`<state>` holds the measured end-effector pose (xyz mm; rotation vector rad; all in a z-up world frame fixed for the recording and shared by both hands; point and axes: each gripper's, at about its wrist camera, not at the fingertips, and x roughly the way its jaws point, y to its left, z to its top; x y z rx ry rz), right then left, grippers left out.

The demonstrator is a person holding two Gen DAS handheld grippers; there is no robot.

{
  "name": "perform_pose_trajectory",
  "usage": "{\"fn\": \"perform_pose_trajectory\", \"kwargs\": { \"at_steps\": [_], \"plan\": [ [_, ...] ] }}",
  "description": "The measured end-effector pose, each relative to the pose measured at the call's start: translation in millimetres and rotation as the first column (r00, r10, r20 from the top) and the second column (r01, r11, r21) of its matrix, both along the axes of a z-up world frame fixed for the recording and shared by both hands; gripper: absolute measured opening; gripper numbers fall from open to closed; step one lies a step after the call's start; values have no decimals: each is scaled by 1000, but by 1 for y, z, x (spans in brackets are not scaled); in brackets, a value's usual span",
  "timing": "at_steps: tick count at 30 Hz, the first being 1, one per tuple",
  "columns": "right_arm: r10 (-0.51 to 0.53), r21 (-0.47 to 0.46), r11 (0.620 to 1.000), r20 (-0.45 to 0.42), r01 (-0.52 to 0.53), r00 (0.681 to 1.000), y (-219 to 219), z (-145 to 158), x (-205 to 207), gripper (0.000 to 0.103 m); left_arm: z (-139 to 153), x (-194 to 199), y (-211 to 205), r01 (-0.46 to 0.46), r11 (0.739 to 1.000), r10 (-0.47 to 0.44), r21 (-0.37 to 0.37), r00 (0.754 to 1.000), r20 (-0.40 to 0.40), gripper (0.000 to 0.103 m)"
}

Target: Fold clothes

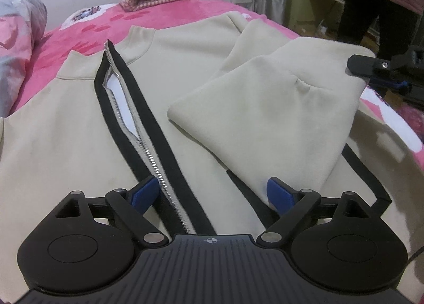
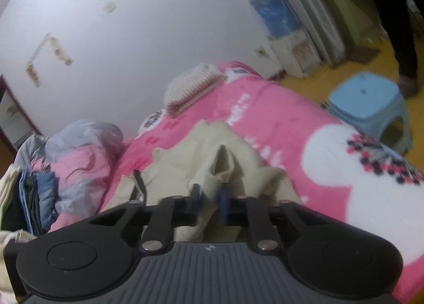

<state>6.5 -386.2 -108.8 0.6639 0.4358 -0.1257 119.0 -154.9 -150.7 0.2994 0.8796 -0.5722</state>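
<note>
both tongs work a beige jacket spread on the pink bed. my left tongs gape over its zipper, the only view showing it; my right tongs pinch bunched cloth, with a blue stool beyond.

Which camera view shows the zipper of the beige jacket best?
The left wrist view: the zipper runs sharp and unhidden down the jacket. The right wrist view is blurred and shows only bunched beige cloth, no zipper teeth.

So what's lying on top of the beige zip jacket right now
A folded-over sleeve lies across the beige zip jacket, on the side right of the zipper. The jacket front beneath the sleeve is covered, so nothing there can be seen.
</note>
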Motion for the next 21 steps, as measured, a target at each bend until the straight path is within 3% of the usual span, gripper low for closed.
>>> {"fn": "perform_pose_trajectory", "kwargs": {
  "at_steps": [2,8,11,14,17,21],
  "plan": [
    [13,-15,1000,16,-12,1000,4,4,-1,9,12,1,7,-3,1000,3,19,1000,2,87],
    [40,-26,999,50,-39,998,13,15,-4,9,96,-3,77,-12,997,-1,76,986,166,88],
    [62,-34,998,68,-60,996,22,23,-4,8,146,-1,127,-86,989,54,120,967,248,88],
    [97,-49,995,97,-93,991,36,35,-2,8,190,-6,173,-178,970,112,164,932,346,89],
    [148,-82,987,123,-139,981,57,50,1,8,213,-17,209,-249,962,189,115,906,379,93],
    [221,-153,968,123,-201,968,95,67,12,8,192,-27,237,-284,953,299,-109,939,168,93]
  ]
}}
